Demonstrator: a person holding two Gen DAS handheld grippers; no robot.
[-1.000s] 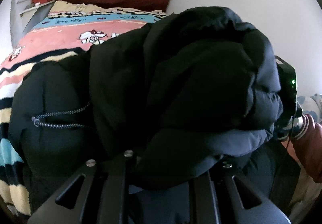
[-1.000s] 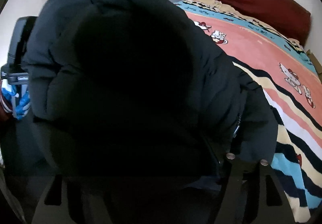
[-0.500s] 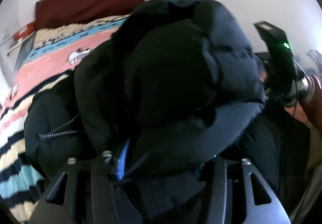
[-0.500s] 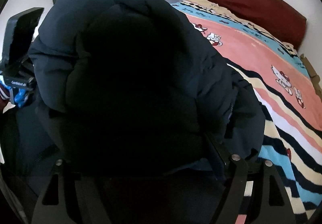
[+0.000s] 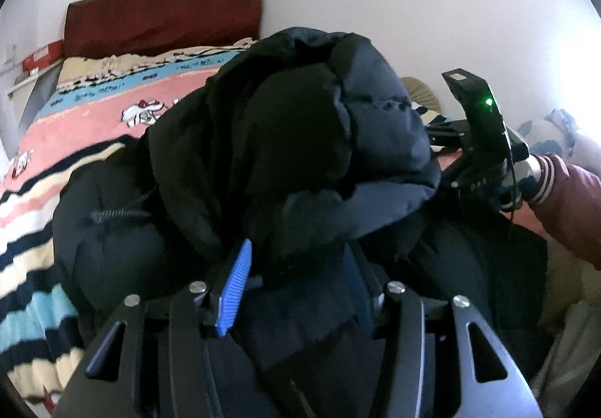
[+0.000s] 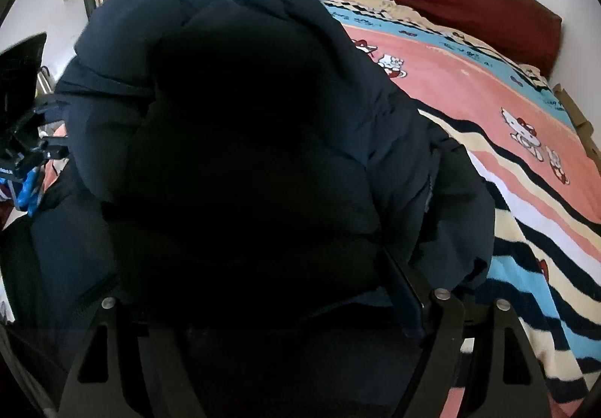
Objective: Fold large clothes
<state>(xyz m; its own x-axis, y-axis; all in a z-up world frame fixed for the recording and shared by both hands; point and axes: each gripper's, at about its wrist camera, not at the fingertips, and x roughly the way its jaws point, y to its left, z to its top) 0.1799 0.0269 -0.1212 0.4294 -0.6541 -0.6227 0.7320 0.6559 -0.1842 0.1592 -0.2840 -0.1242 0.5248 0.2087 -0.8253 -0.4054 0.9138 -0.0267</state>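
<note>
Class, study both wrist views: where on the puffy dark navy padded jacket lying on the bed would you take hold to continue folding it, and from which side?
Grip the puffy dark navy padded jacket at the raised folded edge nearest the cameras, coming in from the foot of the striped cartoon-print bedspread. The quilting is bulky and bunched high, so wide jaws should pinch a thin outer layer, not the whole mound.

Glare at right, fisheye edges (jacket (image 5: 300, 155) underexposed)
</note>
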